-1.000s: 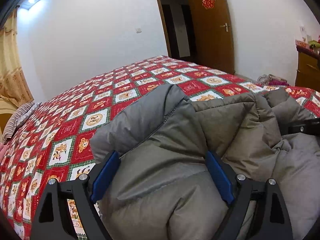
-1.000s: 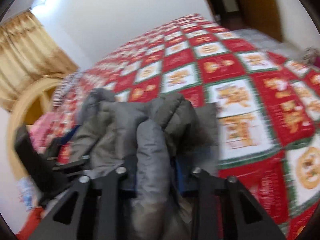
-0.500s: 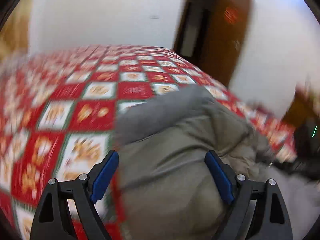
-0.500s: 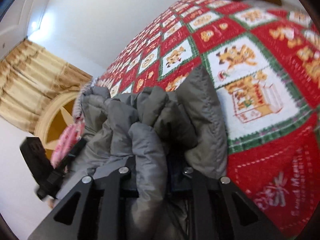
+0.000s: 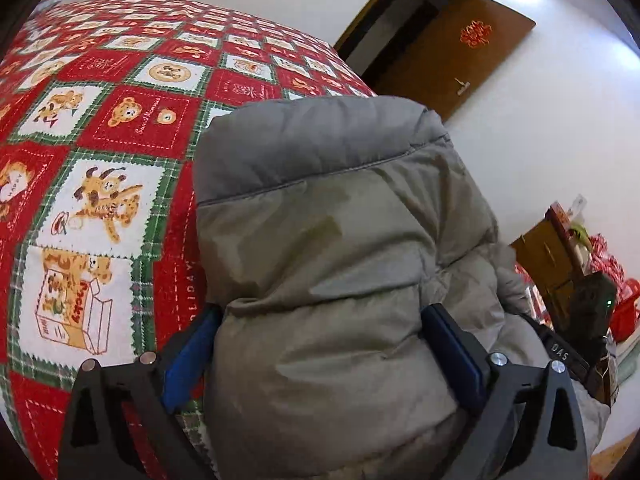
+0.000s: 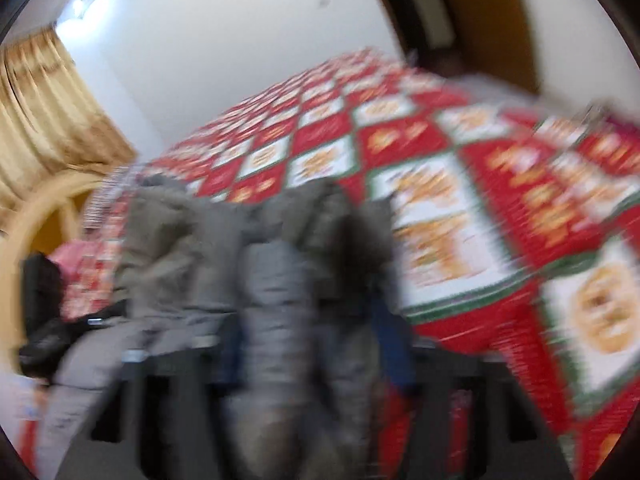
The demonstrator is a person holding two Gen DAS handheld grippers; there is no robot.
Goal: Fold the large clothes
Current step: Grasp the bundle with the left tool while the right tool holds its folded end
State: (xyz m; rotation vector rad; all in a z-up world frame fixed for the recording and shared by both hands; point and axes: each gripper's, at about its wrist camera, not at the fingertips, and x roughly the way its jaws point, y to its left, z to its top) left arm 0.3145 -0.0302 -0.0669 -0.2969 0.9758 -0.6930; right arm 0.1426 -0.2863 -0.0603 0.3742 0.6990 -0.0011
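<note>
The puffy grey jacket [image 5: 332, 264] now fills the frame's centre, up from lower right; left gripper [image 5: 320, 344] spread wide around it, right gripper [image 6: 312, 344] still clamps a fold.

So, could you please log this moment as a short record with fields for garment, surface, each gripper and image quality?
garment: grey puffer jacket, bunched and bulky
surface: bed with red teddy-bear quilt
left gripper: fingers wide apart, jacket padding bulging between them; a firm grip cannot be confirmed
right gripper: fingers close together on a fold of the jacket
background: brown door, gold curtain
image quality: left wrist view sharp, right wrist view motion-blurred
</note>
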